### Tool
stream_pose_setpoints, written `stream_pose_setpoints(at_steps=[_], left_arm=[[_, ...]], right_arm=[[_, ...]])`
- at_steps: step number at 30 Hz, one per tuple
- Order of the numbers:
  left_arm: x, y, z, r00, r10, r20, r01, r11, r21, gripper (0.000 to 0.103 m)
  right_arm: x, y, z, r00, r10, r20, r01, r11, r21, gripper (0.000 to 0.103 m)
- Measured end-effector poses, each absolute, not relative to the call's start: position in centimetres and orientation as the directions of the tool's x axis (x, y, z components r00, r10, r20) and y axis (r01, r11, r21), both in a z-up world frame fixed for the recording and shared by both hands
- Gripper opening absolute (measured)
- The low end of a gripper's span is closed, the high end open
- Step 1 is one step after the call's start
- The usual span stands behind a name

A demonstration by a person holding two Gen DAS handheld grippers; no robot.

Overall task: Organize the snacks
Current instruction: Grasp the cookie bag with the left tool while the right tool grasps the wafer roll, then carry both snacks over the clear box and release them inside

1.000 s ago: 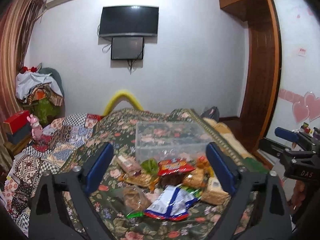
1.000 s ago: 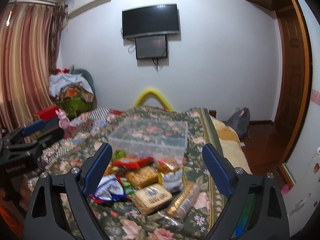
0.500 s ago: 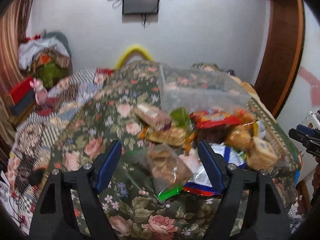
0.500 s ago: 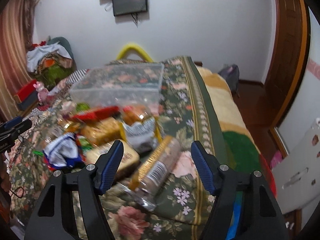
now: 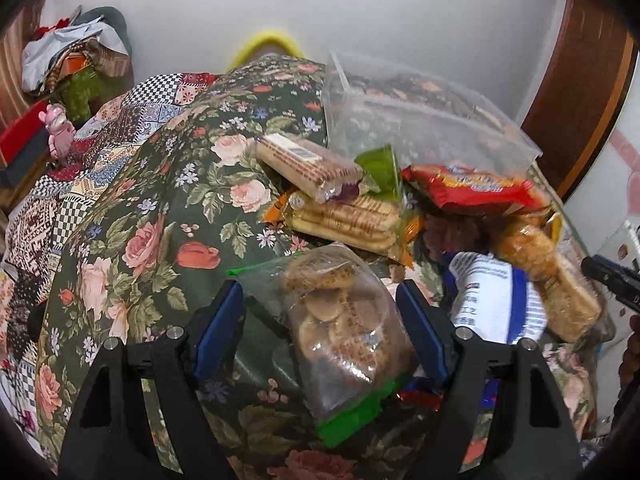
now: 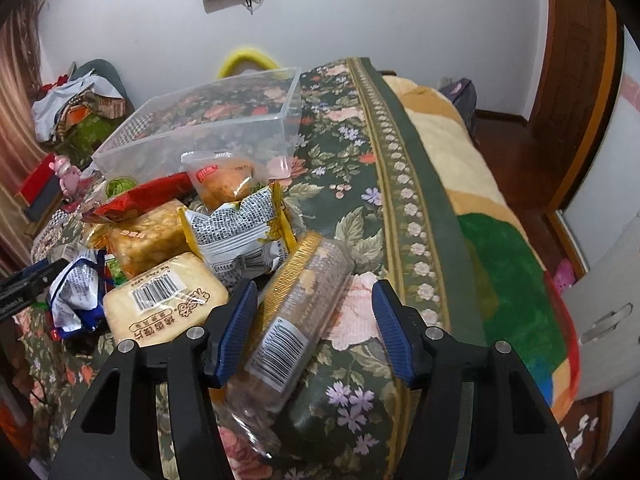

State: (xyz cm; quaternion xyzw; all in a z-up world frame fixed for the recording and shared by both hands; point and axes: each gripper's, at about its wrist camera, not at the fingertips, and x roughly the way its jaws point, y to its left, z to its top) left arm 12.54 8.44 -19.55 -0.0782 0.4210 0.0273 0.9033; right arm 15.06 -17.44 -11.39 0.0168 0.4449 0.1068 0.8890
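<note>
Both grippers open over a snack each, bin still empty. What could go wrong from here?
1. The left gripper straddles the clear cookie bag; a hard close may crush the round cookies or grab only loose film, so the bag slips.
2. The right gripper straddles the long cracker sleeve, which lies skewed across the gap and against the square cracker pack; closing may nudge that pack or pinch off-center, letting the sleeve tilt.
3. The clear bin sits behind the pile, so carried packs could snag.

Dark green rose-patterned bedspread point(image 5: 160, 216), clear bin point(image 6: 208, 120), red wrapper point(image 5: 472, 192), blue-padded black gripper point(image 6: 314, 320).
</note>
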Motion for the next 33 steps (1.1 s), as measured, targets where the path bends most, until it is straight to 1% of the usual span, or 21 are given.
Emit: stream_pose_setpoints(at_steps=[7, 11, 12, 13, 15, 17, 20, 21, 23, 29, 33], left_arm=[[13.7, 8.9, -21.2, 0.613, -0.039, -0.789, -0.128, 0.981, -0.148, 0.079], [13.7, 8.7, -21.3, 0.622, -0.022, -0.782, -0.117, 0.986, -0.121, 0.078], [13.6, 8.7, -21.3, 0.627, -0.014, -0.779, -0.119, 0.986, -0.114, 0.072], [13.7, 8.7, -21.3, 0.627, -0.011, -0.779, -0.119, 0.987, -0.11, 0.063], [13.6, 8.7, -21.2, 0.625, -0.004, -0.781, -0.12, 0.988, -0.101, 0.06], [13.4, 8.7, -21.0, 0.622, -0.008, -0.783, -0.109, 0.989, -0.096, 0.058], [13.1, 8.6, -20.4, 0.629, 0.003, -0.777, -0.1, 0.992, -0.077, 0.052], [13.0, 8.6, -20.2, 0.633, 0.005, -0.774, -0.099, 0.992, -0.075, 0.048], [12.5, 8.6, -19.5, 0.644, -0.001, -0.765, -0.094, 0.992, -0.08, 0.048], [11.7, 8.3, -17.1, 0.686, 0.017, -0.728, -0.085, 0.995, -0.057, 0.045], [11.7, 8.4, -15.3, 0.713, 0.005, -0.701, -0.08, 0.994, -0.075, 0.044]], right_arm=[[15.8, -16.4, -13.0, 0.519, 0.242, -0.82, -0.2, 0.967, 0.158, 0.056], [15.6, -16.5, -13.6, 0.495, 0.256, -0.83, -0.196, 0.964, 0.18, 0.055], [15.5, -16.5, -13.5, 0.498, 0.253, -0.829, -0.195, 0.965, 0.177, 0.054], [15.4, -16.4, -13.5, 0.5, 0.252, -0.829, -0.194, 0.965, 0.176, 0.051], [15.2, -16.6, -13.5, 0.507, 0.245, -0.826, -0.185, 0.967, 0.173, 0.047], [15.2, -16.9, -13.4, 0.511, 0.242, -0.825, -0.17, 0.969, 0.179, 0.039], [15.4, -17.5, -13.1, 0.517, 0.239, -0.822, -0.148, 0.971, 0.189, 0.036], [15.4, -17.8, -13.1, 0.519, 0.241, -0.82, -0.141, 0.971, 0.196, 0.036], [15.4, -18.3, -12.9, 0.527, 0.241, -0.815, -0.123, 0.97, 0.208, 0.034], [15.2, -19.1, -11.6, 0.569, 0.237, -0.787, -0.103, 0.971, 0.217, 0.034], [15.2, -19.2, -10.4, 0.606, 0.238, -0.759, -0.112, 0.97, 0.215, 0.034]])
